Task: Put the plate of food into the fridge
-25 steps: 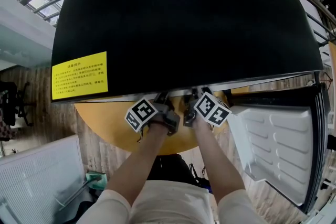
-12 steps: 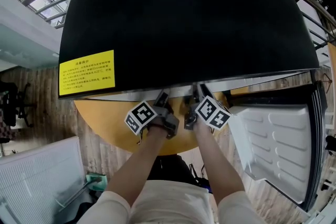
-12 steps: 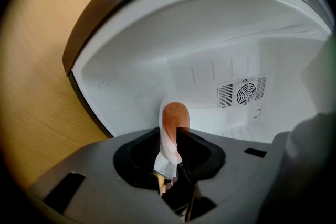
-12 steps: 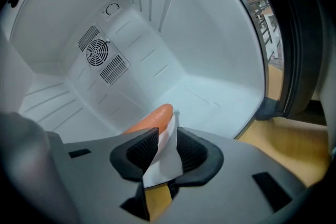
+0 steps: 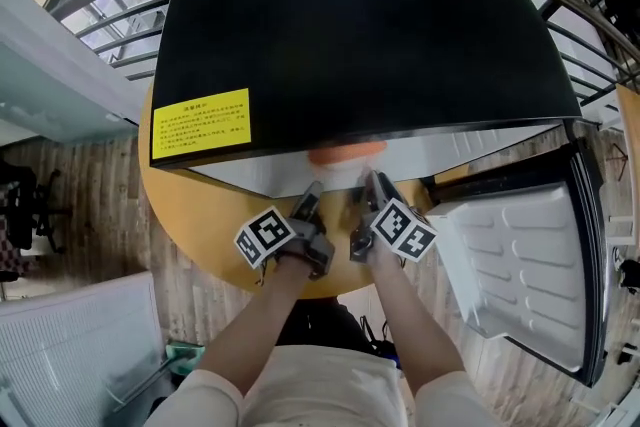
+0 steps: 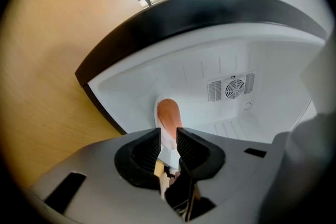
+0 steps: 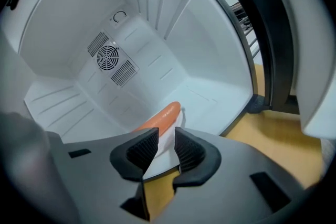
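A white plate (image 7: 157, 161) carrying an orange sausage-like food (image 7: 160, 116) rests just inside the open black fridge (image 5: 360, 25), on its white floor. Each gripper holds the plate's near rim from one side. My left gripper (image 6: 168, 136) is shut on the plate (image 6: 167, 151), with the food (image 6: 168, 112) just beyond its pads. My right gripper (image 7: 163, 144) is shut on the rim too. In the head view the left gripper (image 5: 308, 196) and right gripper (image 5: 368, 183) reach under the fridge's top edge toward the food (image 5: 345, 153).
The fridge stands on a round wooden table (image 5: 205, 233), and its door (image 5: 525, 265) hangs open at the right. A yellow label (image 5: 200, 123) is on the fridge top. A fan vent (image 6: 231, 87) sits in the back wall. Railings and wooden floor surround the table.
The head view has shifted, so the fridge's white floor and the orange food now show under its top edge. The gripper tips have come into sight; both marker cubes stay almost in place.
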`<state>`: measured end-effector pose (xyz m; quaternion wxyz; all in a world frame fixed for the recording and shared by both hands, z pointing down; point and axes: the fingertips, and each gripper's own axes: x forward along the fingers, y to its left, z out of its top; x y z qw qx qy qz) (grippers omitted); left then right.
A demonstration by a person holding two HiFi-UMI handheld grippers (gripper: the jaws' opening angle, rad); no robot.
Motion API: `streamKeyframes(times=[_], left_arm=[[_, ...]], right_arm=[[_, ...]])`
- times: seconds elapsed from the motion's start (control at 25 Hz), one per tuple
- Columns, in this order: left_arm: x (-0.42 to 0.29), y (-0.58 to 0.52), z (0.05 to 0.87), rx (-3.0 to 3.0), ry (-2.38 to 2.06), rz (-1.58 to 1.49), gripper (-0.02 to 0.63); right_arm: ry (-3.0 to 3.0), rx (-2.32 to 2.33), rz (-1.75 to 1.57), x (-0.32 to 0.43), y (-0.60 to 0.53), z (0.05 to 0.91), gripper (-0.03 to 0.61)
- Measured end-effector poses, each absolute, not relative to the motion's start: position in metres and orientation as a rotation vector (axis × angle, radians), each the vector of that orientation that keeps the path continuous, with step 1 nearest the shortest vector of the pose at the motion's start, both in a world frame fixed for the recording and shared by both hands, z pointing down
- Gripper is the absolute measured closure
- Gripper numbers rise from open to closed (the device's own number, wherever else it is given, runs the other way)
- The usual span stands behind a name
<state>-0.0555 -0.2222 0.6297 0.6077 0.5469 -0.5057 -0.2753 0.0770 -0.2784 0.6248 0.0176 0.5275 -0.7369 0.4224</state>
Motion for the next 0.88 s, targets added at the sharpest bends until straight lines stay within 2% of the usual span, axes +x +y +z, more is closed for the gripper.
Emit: streamKeyframes(times=[0.32,0.52,0.64,0.88], left_arm=[[-0.054,-0.191,0.601,1.353,-1.122,-0.575,0.512],[-0.051,-0.177,0.565,1.494,-1.103,-0.502,0.549],[-0.046,-0.163,0.547,1.64,-1.097,-0.38,0.575],[-0.039,-0.121,0.515,1.97,-1.136,-0.029,0.589]], right_arm=[[-2.343,1.628,1.287,0.071,-0.246,0.59,0.476],[-2.405,1.56,1.219,0.057,-0.22,0.559,0.514],[-2.421,1.464,1.145,0.045,-0.199,0.546,0.541],[-2.446,1.264,0.936,0.027,-0.145,0.518,0.545]])
